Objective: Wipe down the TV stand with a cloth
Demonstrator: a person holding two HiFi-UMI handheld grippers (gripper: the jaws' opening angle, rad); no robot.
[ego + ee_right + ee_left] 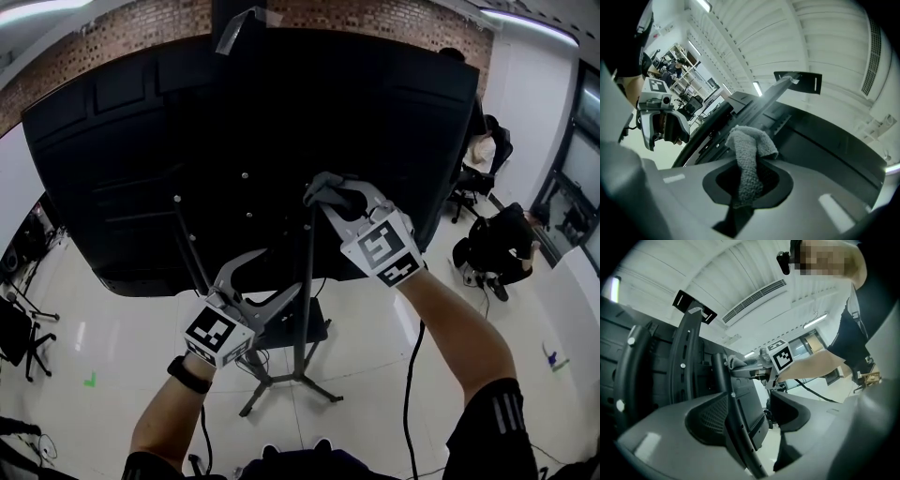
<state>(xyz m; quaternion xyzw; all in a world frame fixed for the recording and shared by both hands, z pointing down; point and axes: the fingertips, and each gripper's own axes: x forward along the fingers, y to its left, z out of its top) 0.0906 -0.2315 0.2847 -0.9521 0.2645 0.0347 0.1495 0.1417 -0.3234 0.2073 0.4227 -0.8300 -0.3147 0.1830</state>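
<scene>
Forearms (459,328) rise from the bottom edge of the head view. Left gripper (279,274), lower centre-left, has its jaws spread. The left gripper view shows a black bar of the TV stand (306,319) lying along one jaw and clear of the other. Right gripper (330,195), at frame centre, pinches a grey cloth (749,157) between its jaws. The cloth sits at the upper end of the stand, just beside the dark rear of the TV (141,159); contact cannot be confirmed. The stand's feet rest on a pale floor (375,361).

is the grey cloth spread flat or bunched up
Bunched up: the grey terry cloth sticks out as a crumpled wad, pinched between the jaws of the right gripper.
</scene>
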